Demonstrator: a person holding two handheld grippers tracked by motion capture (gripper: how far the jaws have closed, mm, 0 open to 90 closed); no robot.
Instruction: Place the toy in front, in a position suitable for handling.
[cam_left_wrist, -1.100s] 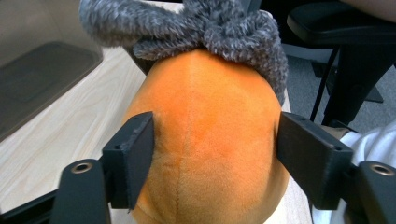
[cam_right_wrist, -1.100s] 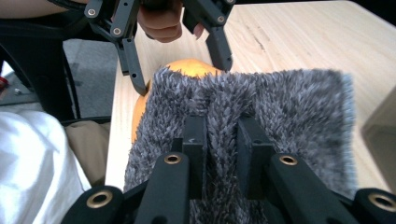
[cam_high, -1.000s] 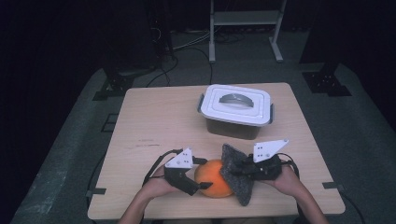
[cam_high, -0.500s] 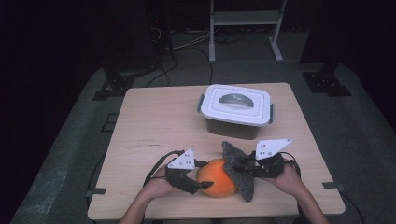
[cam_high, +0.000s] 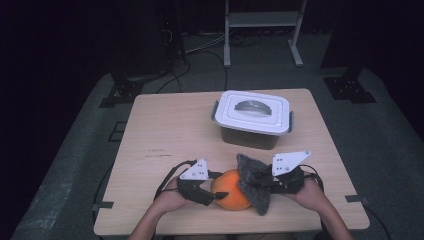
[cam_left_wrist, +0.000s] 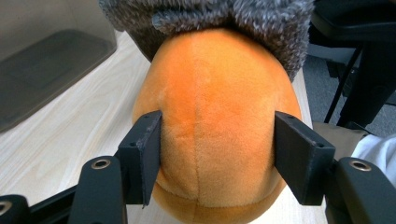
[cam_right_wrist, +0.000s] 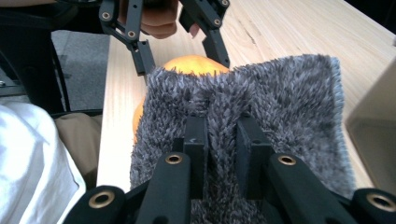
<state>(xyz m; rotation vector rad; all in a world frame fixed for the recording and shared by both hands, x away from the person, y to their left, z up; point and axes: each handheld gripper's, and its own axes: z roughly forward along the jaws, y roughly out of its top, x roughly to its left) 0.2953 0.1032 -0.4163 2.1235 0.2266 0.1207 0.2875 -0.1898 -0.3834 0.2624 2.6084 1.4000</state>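
Observation:
An orange plush ball (cam_high: 231, 191) (cam_left_wrist: 215, 116) lies near the table's front edge. My left gripper (cam_high: 207, 196) (cam_left_wrist: 217, 156) is shut on the ball, one jaw pressed into each side. A grey fuzzy cloth (cam_high: 254, 182) (cam_right_wrist: 261, 98) drapes over the ball's right side. My right gripper (cam_high: 260, 184) (cam_right_wrist: 220, 144) is shut on a pinched fold of that cloth. In the right gripper view the ball (cam_right_wrist: 194, 64) peeks out above the cloth, with the left gripper (cam_right_wrist: 184, 51) around it.
A lidded plastic box (cam_high: 252, 117) with a white lid stands at the back right of the wooden table (cam_high: 165, 135). A metal rack's legs (cam_high: 260, 30) stand on the floor behind. Cables trail from both grippers toward the person.
My right gripper has shifted the cloth slightly against the ball. The left gripper and the ball have stayed put.

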